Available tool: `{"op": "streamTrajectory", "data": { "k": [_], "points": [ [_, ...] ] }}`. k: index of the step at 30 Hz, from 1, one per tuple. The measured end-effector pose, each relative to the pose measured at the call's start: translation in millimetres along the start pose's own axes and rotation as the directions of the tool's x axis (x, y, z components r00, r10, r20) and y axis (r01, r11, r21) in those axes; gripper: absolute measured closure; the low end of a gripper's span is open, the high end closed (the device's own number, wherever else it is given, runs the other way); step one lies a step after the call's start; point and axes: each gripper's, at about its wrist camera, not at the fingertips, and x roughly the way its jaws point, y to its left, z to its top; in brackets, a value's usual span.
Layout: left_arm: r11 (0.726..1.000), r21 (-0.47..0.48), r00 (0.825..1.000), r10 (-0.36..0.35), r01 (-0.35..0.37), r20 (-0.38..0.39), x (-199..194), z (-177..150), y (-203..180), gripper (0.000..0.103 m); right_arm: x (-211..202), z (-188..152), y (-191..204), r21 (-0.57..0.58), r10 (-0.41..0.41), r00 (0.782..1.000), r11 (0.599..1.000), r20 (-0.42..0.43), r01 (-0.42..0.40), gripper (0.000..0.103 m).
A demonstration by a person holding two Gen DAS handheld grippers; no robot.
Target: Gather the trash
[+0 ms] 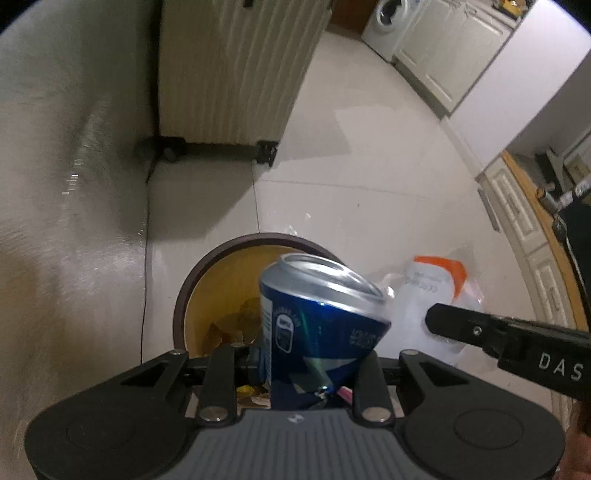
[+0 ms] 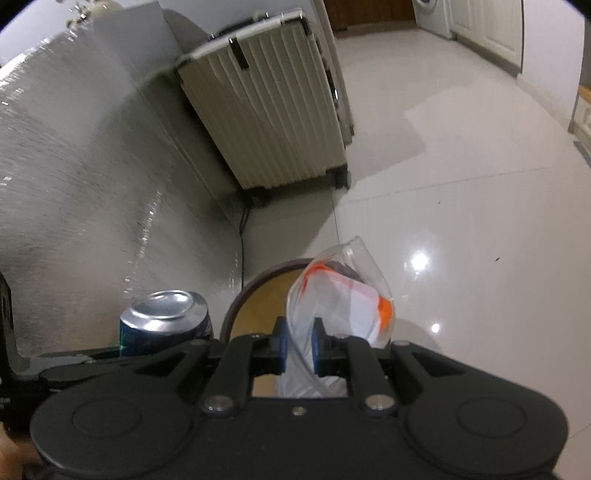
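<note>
In my left claw (image 1: 310,369) I have a dented blue can (image 1: 321,321), the jaws narrowed onto its crushed lower end so it stands out ahead of me, silver top tilted forward. My right claw (image 2: 298,345) is pinched almost fully together on a clear plastic bag (image 2: 343,302) with white and orange printing, gathered to a thin neck between the blue pads (image 2: 282,345). I judge both are gripped low so the bulk hangs free and should drop cleanly when I let go.

Just past my fingertips sits the round bin (image 1: 221,254), dark rim, yellow inside, with some brownish scraps (image 1: 236,332) at the bottom. The can is over its mouth; the bag hangs at its rim, towards the far side in the right view. Releasing looks like the next step.

Much of the bin is hidden behind the can and my own claw bodies, so I cannot tell how full it is. The can's lettering is too blurred to read.

Beyond stands a ribbed cream suitcase (image 1: 236,74) on dark wheels against the wall, then pale glossy floor tiles (image 2: 461,166), and a washing machine (image 1: 388,26) far off.
</note>
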Motion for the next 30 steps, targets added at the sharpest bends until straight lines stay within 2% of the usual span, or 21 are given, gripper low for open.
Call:
{"op": "streamTrajectory", "data": {
  "k": [1,2,3,4,5,7,15,23,26,30],
  "points": [
    [1.000,0.007,1.000,0.008,-0.008,-0.011,6.7,2.1,0.8,0.070,7.9,1.4,-0.5,-0.005,0.002,1.000,1.000,-0.008,-0.002,0.088],
    [1.000,0.013,0.999,0.027,-0.027,-0.023,13.9,3.6,2.3,0.052,15.7,3.0,-1.2,-0.011,0.000,1.000,1.000,-0.013,0.000,0.087],
    [0.999,0.020,0.998,0.046,-0.046,-0.032,19.0,4.4,2.9,0.042,21.9,3.9,-1.5,-0.016,-0.003,1.000,1.000,-0.015,0.003,0.081],
    [0.998,0.027,0.997,0.060,-0.059,-0.039,22.2,3.9,4.1,0.028,27.3,5.1,-2.5,-0.018,-0.015,1.000,1.000,-0.017,0.015,0.078],
    [0.997,0.035,0.997,0.067,-0.066,-0.043,25.0,3.7,6.0,0.024,30.2,6.0,-3.9,-0.019,-0.020,1.000,1.000,-0.023,0.020,0.074],
    [0.997,0.029,0.996,0.067,-0.066,-0.055,27.9,1.6,11.9,0.024,36.8,5.6,-7.3,-0.021,-0.027,0.999,0.999,-0.039,0.026,0.057],
    [0.994,0.031,0.991,0.108,-0.106,-0.077,21.3,-5.2,17.3,0.015,41.9,-7.3,-14.8,-0.017,-0.062,0.995,0.998,-0.081,0.060,0.058],
    [0.991,0.025,0.989,0.135,-0.134,-0.066,-7.4,-11.4,13.5,0.006,21.3,-9.8,-11.9,-0.022,-0.080,0.994,0.997,-0.068,0.079,0.057],
    [0.989,0.020,0.988,0.145,-0.144,-0.046,-25.7,-12.8,7.7,0.003,5.0,-7.6,-10.5,-0.019,-0.081,0.995,0.997,-0.052,0.081,0.054],
    [0.987,0.025,0.987,0.159,-0.158,-0.012,-52.9,-12.7,-2.3,0.000,-20.4,-2.7,-6.7,-0.010,-0.083,0.996,0.997,-0.017,0.083,0.043]
  ]
}}
